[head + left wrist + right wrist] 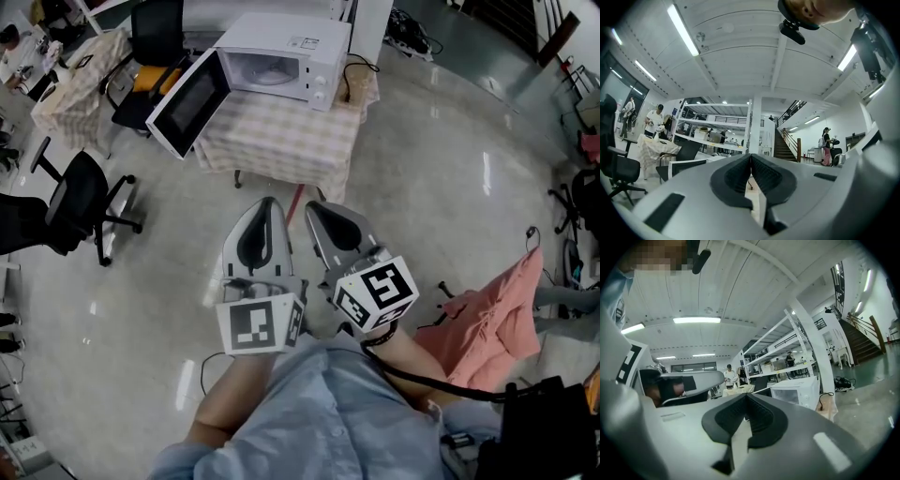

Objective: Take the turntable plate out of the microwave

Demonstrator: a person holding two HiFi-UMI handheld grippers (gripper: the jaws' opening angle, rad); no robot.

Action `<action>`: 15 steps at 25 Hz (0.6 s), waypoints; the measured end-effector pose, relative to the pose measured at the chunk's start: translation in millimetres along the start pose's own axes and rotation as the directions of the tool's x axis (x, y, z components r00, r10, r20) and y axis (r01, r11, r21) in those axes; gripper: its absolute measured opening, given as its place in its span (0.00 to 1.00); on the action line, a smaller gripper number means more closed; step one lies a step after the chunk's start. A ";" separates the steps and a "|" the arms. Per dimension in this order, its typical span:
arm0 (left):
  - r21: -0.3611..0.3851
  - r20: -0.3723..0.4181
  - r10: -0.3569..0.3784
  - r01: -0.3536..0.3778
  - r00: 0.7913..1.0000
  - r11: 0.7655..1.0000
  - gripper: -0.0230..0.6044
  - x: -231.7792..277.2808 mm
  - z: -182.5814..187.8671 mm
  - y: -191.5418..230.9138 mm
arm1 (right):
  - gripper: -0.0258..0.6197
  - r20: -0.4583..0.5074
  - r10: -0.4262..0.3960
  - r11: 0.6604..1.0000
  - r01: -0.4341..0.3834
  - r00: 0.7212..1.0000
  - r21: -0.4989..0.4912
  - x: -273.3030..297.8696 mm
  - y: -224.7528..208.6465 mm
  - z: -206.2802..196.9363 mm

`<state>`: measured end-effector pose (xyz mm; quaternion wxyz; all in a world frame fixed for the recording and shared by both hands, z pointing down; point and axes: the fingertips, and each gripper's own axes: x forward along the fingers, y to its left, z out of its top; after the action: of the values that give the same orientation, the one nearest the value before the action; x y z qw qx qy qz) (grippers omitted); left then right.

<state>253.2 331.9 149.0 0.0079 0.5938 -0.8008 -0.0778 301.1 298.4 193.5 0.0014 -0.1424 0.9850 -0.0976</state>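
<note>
1. Chairs: a black office chair [80, 202] stands on the pale floor [441, 187] at the far left, and a second chair [150, 47] sits farther off, beside a small table with a checked cloth [80, 84].
2. Microwave door [187, 101]: it is swung wide open to the left and hangs out past the table edge, its dark window facing the near side.
3. White microwave [286, 47]: it sits on the far part of a table draped in a checked cloth [281, 145], with its control panel on the right. Its cavity [265, 70] is open to view.
4. Turntable plate: it probably lies inside that cavity, though from here only a pale blur shows there, so I cannot make out its outline.
5. Left gripper [270, 204]: it is held level on the near side of the table, well apart from the microwave. Its jaws are clenched tip to tip with nothing between them, as the left gripper view shows [751, 157].
6. Right gripper [314, 208]: it is just beside the left one and points the same way. Its jaws are also clenched and empty [746, 397]. In the right gripper view the microwave [794, 392] stands far ahead to the right.
7. Pink cloth [487, 323]: it lies crumpled at the near right.
</note>
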 end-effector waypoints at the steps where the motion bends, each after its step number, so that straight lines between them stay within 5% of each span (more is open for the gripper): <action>1: -0.006 0.003 -0.005 0.005 1.000 1.000 0.05 3.5 1.2 7.0 | 0.04 -0.001 -0.004 1.000 0.004 1.000 -0.003 8.1 1.5 0.8; 15: -0.056 0.008 -0.042 0.042 0.999 0.998 0.05 32.1 8.7 75.9 | 0.04 -0.017 -0.050 0.999 0.050 0.999 -0.009 78.7 13.2 3.5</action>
<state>170.7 323.8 148.0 0.0202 0.6098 -0.7857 -0.1024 222.0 288.1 189.5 -0.0103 -0.1659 0.9815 -0.0947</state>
